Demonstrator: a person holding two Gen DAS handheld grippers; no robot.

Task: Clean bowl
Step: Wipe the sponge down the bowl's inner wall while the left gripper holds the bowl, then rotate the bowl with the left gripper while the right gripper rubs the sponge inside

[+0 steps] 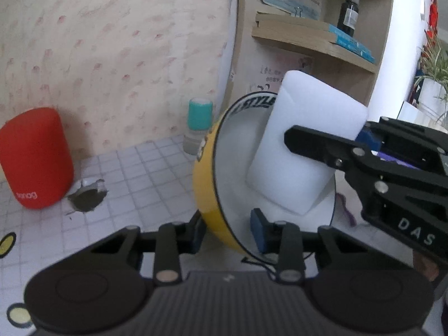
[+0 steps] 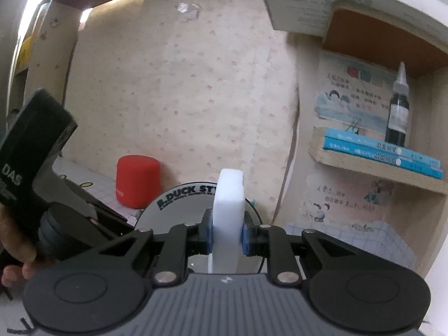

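Bowl (image 1: 208, 184), yellow outside and white inside, is seen tipped on its side above a white grid-patterned tabletop (image 1: 134, 173), its black-edged rim facing the right of the left wrist view. Its wall is clamped by the left gripper (image 1: 228, 231): one blue pad is pressed against the yellow outside, the other (image 1: 259, 228) against the white inside, so the jaws are closed on the rim. A white sponge block (image 1: 296, 145) is set inside the bowl, its lower end against the white inner surface. The block is pinched by the right gripper (image 2: 226, 238), whose blue pads are closed on its two flat sides, as is shown in the right wrist view, where the sponge stands on edge between them. In that view, black lettering on the bowl's inner rim can be partly read, and a hand (image 2: 16, 240) is seen at the left edge on the body of the left gripper. A red cylindrical speaker (image 1: 35, 158) is placed on the table near the wall, well apart from the bowl, and a teal-capped bottle (image 1: 197, 124) stands just behind the bowl. A dark dropper bottle (image 1: 348, 9) is kept upright on blue books (image 1: 354, 44) on a wooden shelf (image 1: 313, 46).
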